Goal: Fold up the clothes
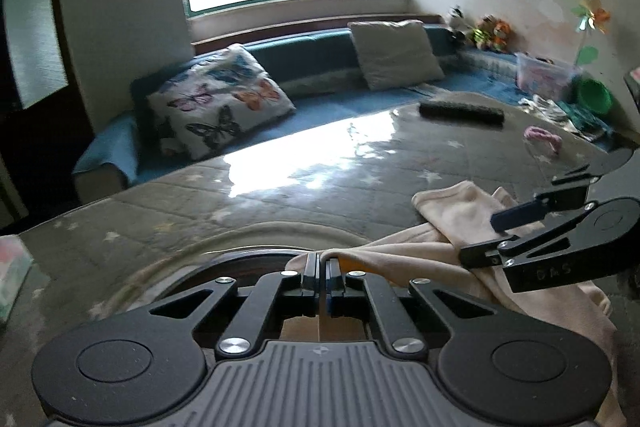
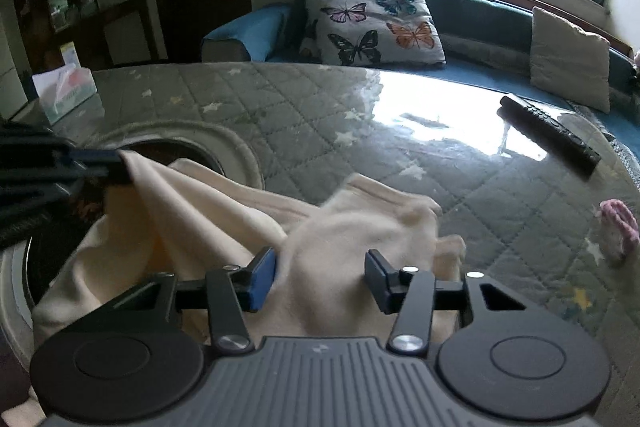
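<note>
Pinching the cream fleece garment point(image 1: 452, 223) on my glossy quilted grey table point(image 1: 280, 195).
My left gripper point(image 1: 323, 263) is clamped on its edge; my right gripper point(image 2: 320, 281) straddles a fold, jaws apart.

Likely home living room, sofa point(image 1: 320, 55), butterfly cushion point(image 2: 374, 23)

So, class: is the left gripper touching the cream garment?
Touching. The left wrist view shows the left gripper shut on a fold of the cream garment; the right wrist view shows cloth hanging from it.
</note>
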